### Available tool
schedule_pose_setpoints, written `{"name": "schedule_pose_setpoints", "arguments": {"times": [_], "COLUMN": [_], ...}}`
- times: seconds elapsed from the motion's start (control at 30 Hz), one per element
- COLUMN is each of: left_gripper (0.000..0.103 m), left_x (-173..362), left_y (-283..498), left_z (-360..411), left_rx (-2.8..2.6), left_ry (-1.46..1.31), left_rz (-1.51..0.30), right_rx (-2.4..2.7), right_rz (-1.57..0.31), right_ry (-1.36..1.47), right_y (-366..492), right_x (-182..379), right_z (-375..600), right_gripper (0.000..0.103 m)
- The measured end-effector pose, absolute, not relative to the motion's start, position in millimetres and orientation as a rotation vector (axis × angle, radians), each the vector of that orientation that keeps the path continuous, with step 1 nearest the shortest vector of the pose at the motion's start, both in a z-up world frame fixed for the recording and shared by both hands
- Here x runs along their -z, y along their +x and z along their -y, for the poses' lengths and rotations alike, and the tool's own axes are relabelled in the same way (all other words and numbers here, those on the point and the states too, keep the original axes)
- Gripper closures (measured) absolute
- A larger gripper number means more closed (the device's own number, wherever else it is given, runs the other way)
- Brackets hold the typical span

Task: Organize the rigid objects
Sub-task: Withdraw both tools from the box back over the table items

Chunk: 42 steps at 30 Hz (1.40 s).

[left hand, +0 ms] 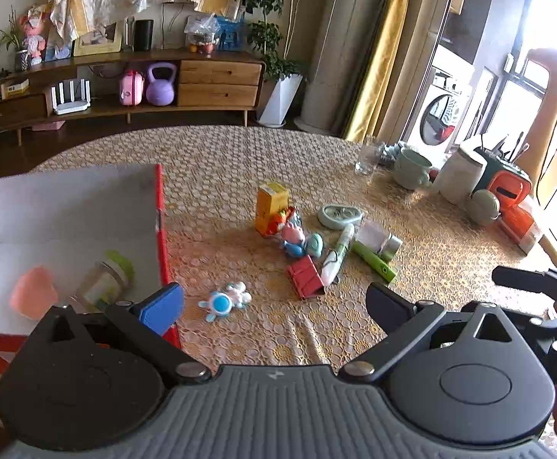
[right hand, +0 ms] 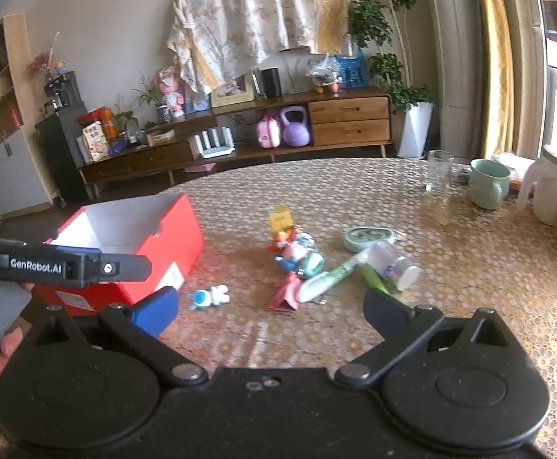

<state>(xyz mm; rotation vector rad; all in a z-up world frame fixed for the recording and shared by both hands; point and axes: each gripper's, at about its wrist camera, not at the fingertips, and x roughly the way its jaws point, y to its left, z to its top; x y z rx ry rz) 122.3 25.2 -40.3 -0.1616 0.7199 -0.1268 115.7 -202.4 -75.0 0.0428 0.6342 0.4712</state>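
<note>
Toys: I see a loose pile mid-table on the lace tablecloth (left hand: 240, 176): yellow carton (left hand: 271, 206) standing upright, pig figure (left hand: 291, 235) just in front of it, red block (left hand: 306, 277) nearer me, white-and-green marker (left hand: 338, 254) lying flat beside the block.
Small blue-and-white toy (left hand: 225, 300): lies apart from the pile, between it and the box; also seen from the right wrist (right hand: 208, 296).
Red box (left hand: 161, 229): open, at the table's left; inside I make out a clear jar (left hand: 104, 281) on its side and a pink item (left hand: 33, 292), blurred.
Left gripper (left hand: 274, 308): jaws spread wide, nothing between them, hovering over the tablecloth beside the box's near corner.
Right gripper (right hand: 270, 311): jaws spread wide, holding nothing, facing the pile.
Far right of table: drinking glass (right hand: 438, 170), pale green mug (right hand: 489, 183), white jug (right hand: 556, 183), standing close together.
Oval green dish (left hand: 340, 216): flat, just behind the marker.
</note>
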Motion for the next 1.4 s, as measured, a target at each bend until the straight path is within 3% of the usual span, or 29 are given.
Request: {"name": "schedule_pose_setpoints", "arguments": {"times": [0.83, 1.13, 1.4], "left_gripper": [0.001, 0.002, 0.012], "left_x": [127, 151, 157], "left_y": [177, 203, 216], "left_z": [30, 30, 26], "left_rx": [-0.013, -0.08, -0.156], "left_ry": [-0.1, -0.082, -0.047], "left_rz": [-0.753, -0.765, -0.74], "right_rx": [-0.354, -0.33, -0.331], "right_rz": [-0.715, -0.746, -0.764], "right_ry": [-0.024, -0.053, -0.064], "right_y": [202, 243, 270], "right_x": [128, 148, 160], "right_z": [238, 239, 235], "right_gripper": [0.005, 0.017, 0.025]}}
